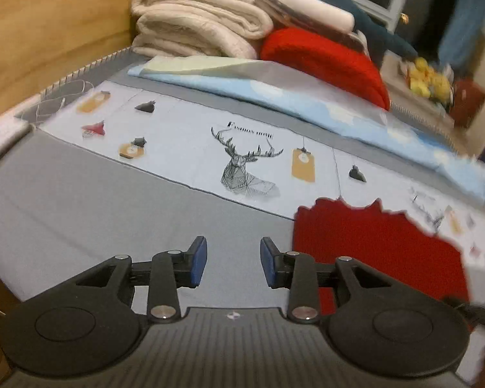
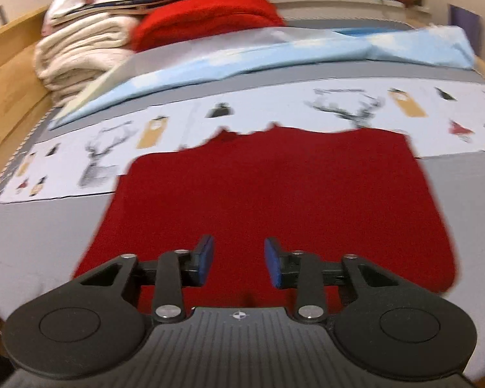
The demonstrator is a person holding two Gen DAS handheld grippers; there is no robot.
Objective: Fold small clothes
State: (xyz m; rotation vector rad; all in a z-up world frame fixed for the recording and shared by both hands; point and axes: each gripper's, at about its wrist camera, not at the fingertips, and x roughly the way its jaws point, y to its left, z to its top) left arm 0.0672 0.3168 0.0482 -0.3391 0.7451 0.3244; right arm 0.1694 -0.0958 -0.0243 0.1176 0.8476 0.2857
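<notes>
A small red garment point(image 2: 274, 194) lies flat on the grey bedsheet point(image 2: 38, 236); its far edge reaches the printed deer band. In the left wrist view the garment point(image 1: 378, 242) lies at the right. My right gripper point(image 2: 238, 260) is open and empty, just above the garment's near edge. My left gripper point(image 1: 233, 262) is open and empty over bare grey sheet point(image 1: 80, 207), left of the garment's left edge.
A light blue folded sheet point(image 2: 274, 55) lies behind the deer-print band point(image 1: 242, 158). A stack of cream blankets point(image 1: 194, 19) and a red blanket point(image 1: 326, 61) stand at the back. A wooden bed frame point(image 1: 48, 32) runs along the left. Yellow plush toys point(image 1: 426, 77) sit far right.
</notes>
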